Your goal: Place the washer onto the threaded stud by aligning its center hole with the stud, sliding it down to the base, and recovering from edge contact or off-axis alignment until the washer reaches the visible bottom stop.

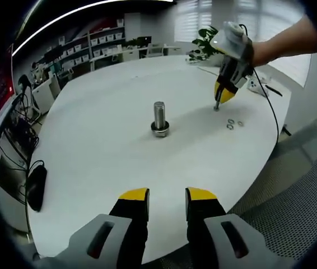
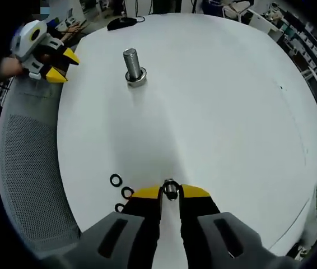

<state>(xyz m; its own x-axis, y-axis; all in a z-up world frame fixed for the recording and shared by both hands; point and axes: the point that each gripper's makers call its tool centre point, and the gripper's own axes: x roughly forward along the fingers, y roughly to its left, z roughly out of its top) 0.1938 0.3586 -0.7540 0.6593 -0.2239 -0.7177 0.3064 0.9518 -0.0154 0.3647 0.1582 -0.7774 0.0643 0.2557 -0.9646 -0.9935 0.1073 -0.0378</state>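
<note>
right gripper (image 2: 171,192) pinches a washer (image 2: 171,189) between its yellow tips above the white table (image 2: 220,101), well apart from the upright threaded stud (image 2: 132,65); left gripper (image 1: 167,197) hovers, jaws parted.

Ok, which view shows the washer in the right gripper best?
The right gripper view: the washer sits close up between the right gripper tips. In the left gripper view it is a distant speck under that gripper.
</note>
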